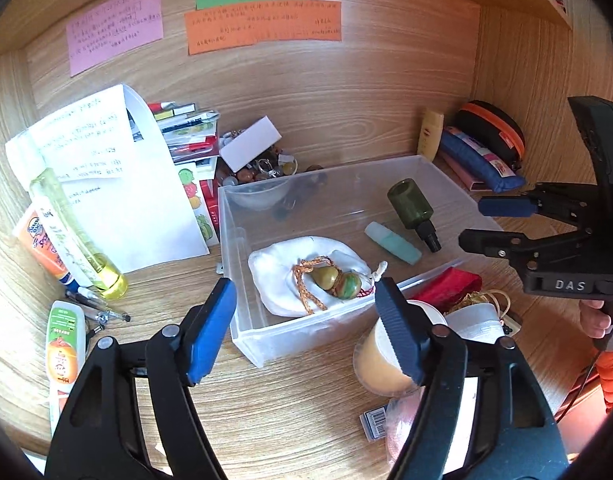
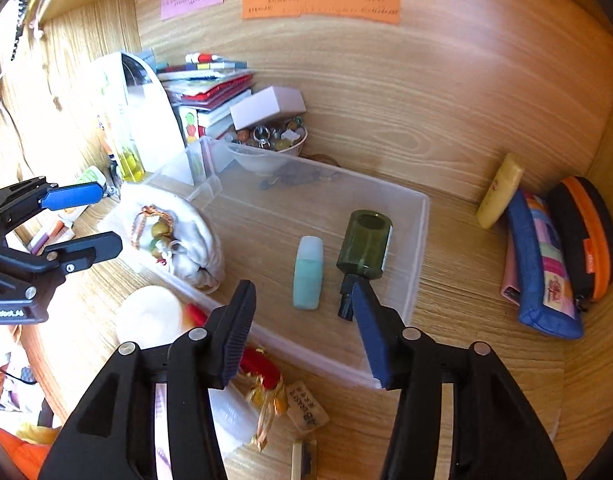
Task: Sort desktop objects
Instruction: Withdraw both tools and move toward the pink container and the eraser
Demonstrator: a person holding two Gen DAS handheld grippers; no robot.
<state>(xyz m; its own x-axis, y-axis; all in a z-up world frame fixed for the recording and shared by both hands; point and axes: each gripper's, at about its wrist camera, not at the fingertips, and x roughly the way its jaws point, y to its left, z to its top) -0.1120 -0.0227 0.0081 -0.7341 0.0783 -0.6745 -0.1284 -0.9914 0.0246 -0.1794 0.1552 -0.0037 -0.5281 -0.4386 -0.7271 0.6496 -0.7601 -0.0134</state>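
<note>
A clear plastic bin (image 1: 242, 304) (image 2: 420, 240) sits on the wooden desk. In it lie a white pouch with green stones on an orange cord (image 1: 326, 276) (image 2: 174, 236), a dark green spray bottle (image 1: 412, 204) (image 2: 366, 248) and a small teal bottle (image 1: 392, 242) (image 2: 308, 272). My left gripper (image 1: 306, 324) (image 2: 82, 220) is open and empty above the bin's near left corner. My right gripper (image 2: 302, 332) (image 1: 478, 220) is open and empty above the bin's right edge, near the spray bottle's nozzle.
A round cream tub (image 1: 380, 364) (image 2: 150, 316), a red pouch (image 1: 446, 286) and small packets lie in front of the bin. Papers (image 1: 118, 184), tubes and a yellow bottle (image 1: 78, 232) stand at left. A bowl of beads (image 2: 270, 140), books, and pencil cases (image 2: 546, 260) line the back.
</note>
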